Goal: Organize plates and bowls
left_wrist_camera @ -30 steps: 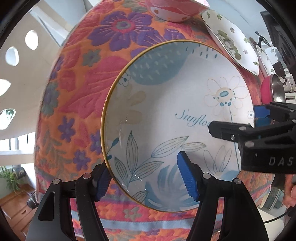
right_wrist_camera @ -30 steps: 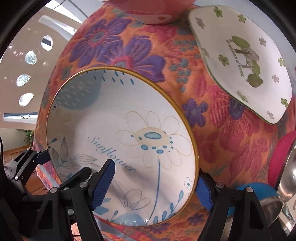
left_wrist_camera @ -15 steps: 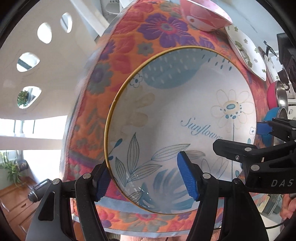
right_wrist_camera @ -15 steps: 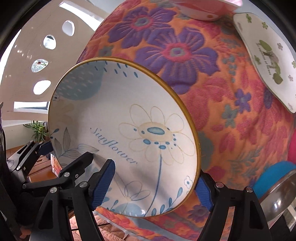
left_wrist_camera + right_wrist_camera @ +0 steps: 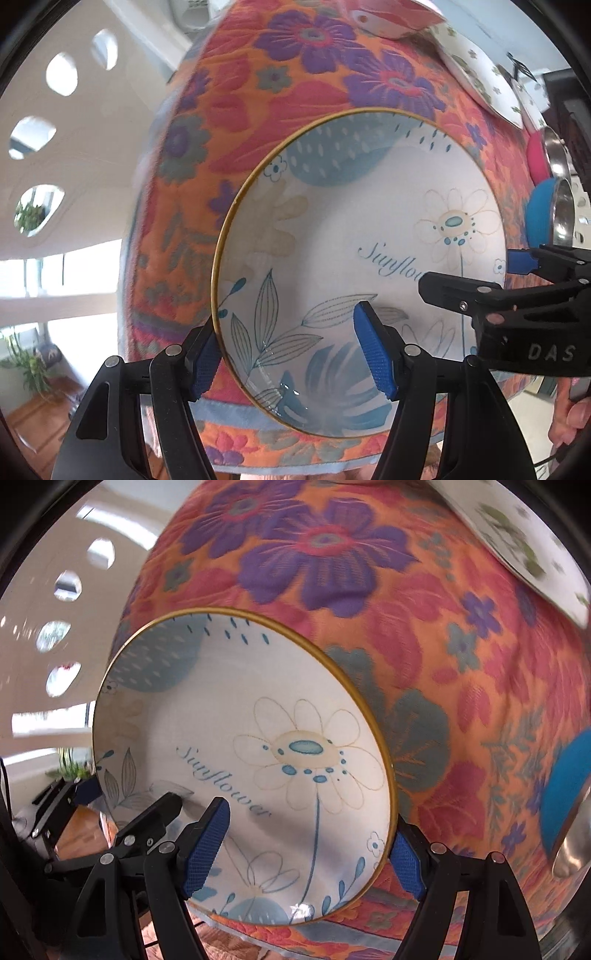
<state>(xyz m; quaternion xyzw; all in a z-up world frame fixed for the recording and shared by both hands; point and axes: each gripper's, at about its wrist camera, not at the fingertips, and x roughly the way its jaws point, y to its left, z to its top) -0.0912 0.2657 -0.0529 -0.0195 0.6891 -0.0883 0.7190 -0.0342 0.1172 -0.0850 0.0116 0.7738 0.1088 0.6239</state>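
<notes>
A white bowl with blue leaves, a gold rim and the word "Sunflower" (image 5: pixel 354 236) is held up over the flowered orange tablecloth (image 5: pixel 229 110). My left gripper (image 5: pixel 291 354) is shut on its left rim, one pad inside, one outside. My right gripper (image 5: pixel 306 845) is shut on its right rim in the same way; the bowl also shows in the right wrist view (image 5: pixel 240 760). The right gripper's body shows at the right of the left wrist view (image 5: pixel 517 306).
A pink bowl (image 5: pixel 391 18) and a white plate with green flowers (image 5: pixel 480 81) lie at the far end of the tablecloth (image 5: pixel 461 627). A red-pink bowl (image 5: pixel 539 158) and a blue steel-lined bowl (image 5: pixel 546 218) sit at the right.
Both grippers have lifted the Sunflower bowl and drawn it back toward the table's near left edge. The other dishes now sit further away in both views.
</notes>
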